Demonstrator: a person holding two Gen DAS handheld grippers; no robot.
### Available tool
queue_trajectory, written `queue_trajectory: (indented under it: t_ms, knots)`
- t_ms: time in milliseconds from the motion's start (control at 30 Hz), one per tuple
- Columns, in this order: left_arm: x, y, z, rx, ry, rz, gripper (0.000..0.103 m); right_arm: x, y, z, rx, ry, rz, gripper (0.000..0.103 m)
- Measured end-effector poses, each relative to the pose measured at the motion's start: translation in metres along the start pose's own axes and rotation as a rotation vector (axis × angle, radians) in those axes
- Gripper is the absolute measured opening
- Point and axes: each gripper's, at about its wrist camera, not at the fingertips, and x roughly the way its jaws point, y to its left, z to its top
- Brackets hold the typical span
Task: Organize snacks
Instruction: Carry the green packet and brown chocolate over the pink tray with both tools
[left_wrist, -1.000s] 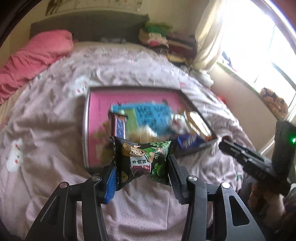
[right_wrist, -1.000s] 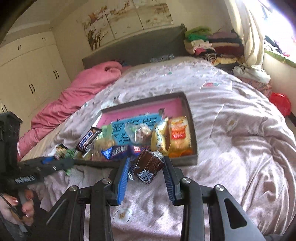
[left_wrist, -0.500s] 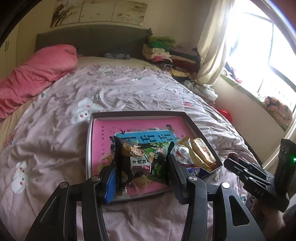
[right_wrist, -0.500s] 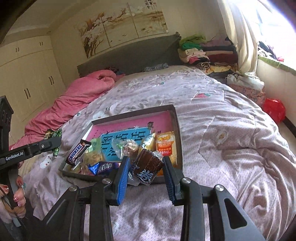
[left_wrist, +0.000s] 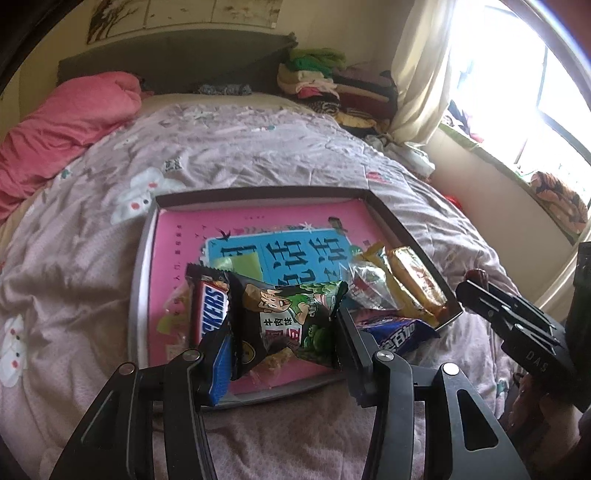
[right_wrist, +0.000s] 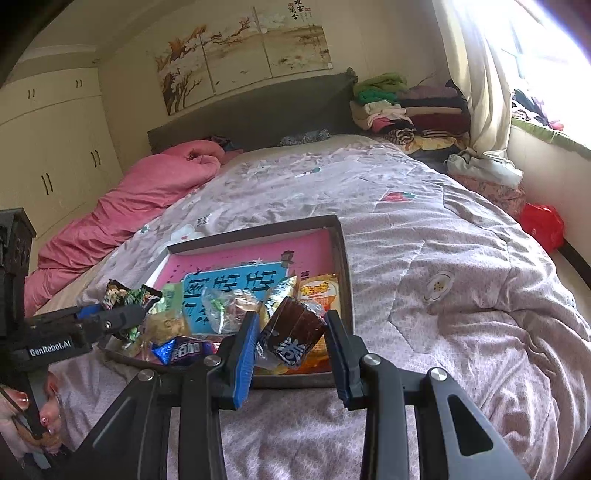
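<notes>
Green snack packet (left_wrist: 291, 325): crinkly foil pouch with a cartoon figure, pinched across its middle by the left claw (left_wrist: 284, 354), jaws closed on it, held just above the near end of the tray (left_wrist: 258, 194). Judged light, soft and slippery; the sealed side edges give the surest hold, and a squeeze on the belly may crush the contents.

Brown snack packet (right_wrist: 291, 332): clear-ended wrapper around a dark block, gripped by the right claw (right_wrist: 291, 349), tilted, hanging over the tray's near right corner. Also judged light and pliable, likely brittle inside.

Tray: shallow, dark-rimmed, pink picture base, lying flat on the bed (left_wrist: 258, 147). Contents along the near end: chocolate bar (left_wrist: 208, 310) at the left, just beside the green packet; blue wrapper (left_wrist: 399, 334) at the near rim; clear bag (left_wrist: 365, 284) in the middle; orange packet (left_wrist: 413, 280) against the right wall. The far half of the tray is bare.

Surroundings: pink duvet (left_wrist: 66, 125) at the bed's left, folded clothes (left_wrist: 332, 85) stacked by the headboard, curtain (left_wrist: 421, 66) at the window.
</notes>
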Motion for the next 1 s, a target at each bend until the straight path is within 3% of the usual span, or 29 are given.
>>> queue_trajectory:
  t_ms: [833,1000]
  knots:
    - [0.024,-0.007,-0.004,0.033,0.025,-0.031,0.051,0.026,0.006,-0.002,-0.053,0.032,-0.044,0.036]
    - [0.023,-0.01,-0.004,0.04,0.022,-0.073,0.052,0.032,0.01,-0.003,-0.069,0.047,-0.027,0.036]
